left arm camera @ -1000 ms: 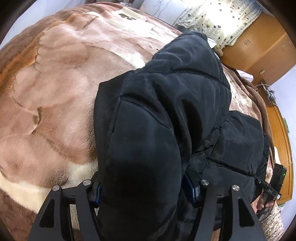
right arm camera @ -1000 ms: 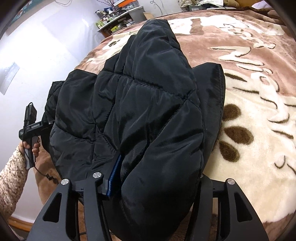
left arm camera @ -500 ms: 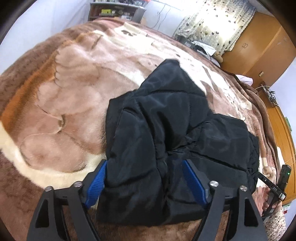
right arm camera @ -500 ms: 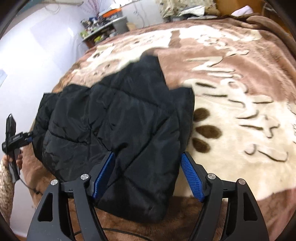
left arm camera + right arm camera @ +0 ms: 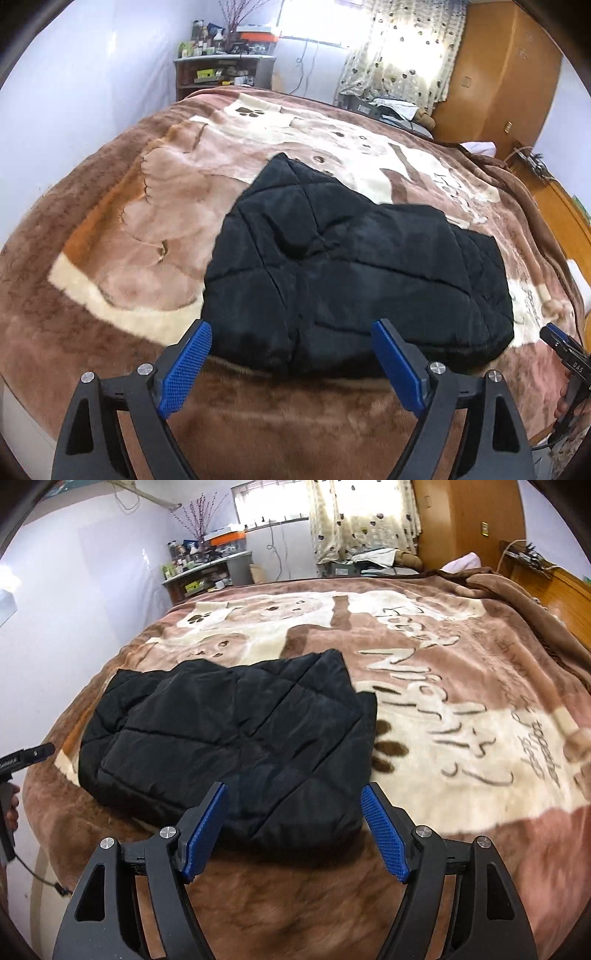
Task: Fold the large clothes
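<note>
A black quilted jacket (image 5: 354, 273) lies folded into a rough bundle on the brown and cream blanket (image 5: 155, 206), toward the blanket's near edge. The left gripper (image 5: 291, 363) stands wide open and holds nothing — its blue pads (image 5: 184, 363) flank the jacket's near hem, just short of the fabric. The right gripper (image 5: 293, 829) is likewise spread wide and empty, its jaws set apart before the jacket's (image 5: 236, 746) near right corner, not touching it. On the blanket beyond the jacket, cream lettering and paw prints show. A cluttered shelf (image 5: 207, 574) stands past the blanket's far edge, beside a spotted curtain (image 5: 364, 517).
</note>
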Action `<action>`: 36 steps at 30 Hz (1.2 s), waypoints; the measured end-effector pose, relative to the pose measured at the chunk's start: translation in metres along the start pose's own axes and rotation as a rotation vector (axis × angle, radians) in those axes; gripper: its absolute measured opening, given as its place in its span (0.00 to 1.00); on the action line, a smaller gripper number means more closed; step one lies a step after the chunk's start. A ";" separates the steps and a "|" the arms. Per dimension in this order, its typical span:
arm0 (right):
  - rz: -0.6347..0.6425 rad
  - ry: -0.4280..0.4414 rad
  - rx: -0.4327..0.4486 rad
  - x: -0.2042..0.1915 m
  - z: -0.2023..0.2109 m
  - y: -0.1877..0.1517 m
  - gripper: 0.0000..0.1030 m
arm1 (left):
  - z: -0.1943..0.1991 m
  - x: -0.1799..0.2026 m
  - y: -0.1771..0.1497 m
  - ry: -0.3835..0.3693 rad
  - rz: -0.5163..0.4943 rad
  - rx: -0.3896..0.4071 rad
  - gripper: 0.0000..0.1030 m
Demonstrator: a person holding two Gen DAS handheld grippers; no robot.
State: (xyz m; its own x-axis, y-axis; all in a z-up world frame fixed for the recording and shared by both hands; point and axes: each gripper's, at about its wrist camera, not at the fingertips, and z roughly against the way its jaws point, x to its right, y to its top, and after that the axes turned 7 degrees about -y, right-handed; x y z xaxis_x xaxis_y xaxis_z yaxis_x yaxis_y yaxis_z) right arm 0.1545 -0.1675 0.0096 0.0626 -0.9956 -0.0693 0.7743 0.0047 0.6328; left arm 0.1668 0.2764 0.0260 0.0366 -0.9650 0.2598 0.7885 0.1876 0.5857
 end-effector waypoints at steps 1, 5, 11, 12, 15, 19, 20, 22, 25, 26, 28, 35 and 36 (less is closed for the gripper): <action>0.000 -0.003 0.005 -0.005 0.004 -0.005 0.72 | 0.003 0.005 -0.008 0.023 -0.020 -0.001 0.86; 0.007 -0.042 0.011 -0.024 0.014 -0.024 0.72 | 0.010 0.019 -0.034 0.075 -0.058 -0.006 0.86; 0.074 -0.122 0.103 -0.060 0.039 -0.045 0.72 | 0.015 0.033 -0.068 0.133 -0.091 0.000 0.86; 0.088 -0.128 0.109 -0.066 0.041 -0.048 0.72 | 0.017 0.037 -0.073 0.163 -0.107 0.010 0.86; 0.108 -0.140 0.117 -0.077 0.046 -0.055 0.72 | 0.021 0.044 -0.084 0.174 -0.123 0.023 0.86; 0.077 -0.130 0.104 -0.085 0.048 -0.065 0.72 | 0.027 0.049 -0.096 0.144 -0.096 0.037 0.86; 0.069 -0.125 0.094 -0.087 0.048 -0.068 0.72 | 0.028 0.050 -0.098 0.144 -0.091 0.037 0.86; 0.052 -0.121 0.078 -0.089 0.048 -0.074 0.72 | 0.028 0.055 -0.102 0.155 -0.097 0.029 0.86; 0.035 -0.133 0.071 -0.093 0.049 -0.080 0.72 | 0.030 0.063 -0.108 0.132 -0.109 0.025 0.86; 0.031 -0.133 0.075 -0.094 0.050 -0.082 0.72 | 0.030 0.065 -0.109 0.129 -0.110 0.028 0.86; 0.019 -0.143 0.073 -0.094 0.051 -0.083 0.72 | 0.031 0.068 -0.111 0.132 -0.111 0.030 0.86; -0.016 -0.156 0.070 -0.092 0.052 -0.084 0.72 | 0.035 0.073 -0.115 0.143 -0.115 0.048 0.86; -0.019 -0.156 0.066 -0.093 0.051 -0.085 0.72 | 0.034 0.073 -0.116 0.144 -0.114 0.045 0.86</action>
State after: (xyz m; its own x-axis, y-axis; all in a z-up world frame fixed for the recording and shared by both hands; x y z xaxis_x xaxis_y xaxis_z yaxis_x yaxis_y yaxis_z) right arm 0.0510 -0.0804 0.0020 -0.0542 -0.9979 0.0360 0.7308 -0.0150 0.6825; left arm 0.0570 0.1907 0.0034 0.0386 -0.9962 0.0786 0.7646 0.0800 0.6395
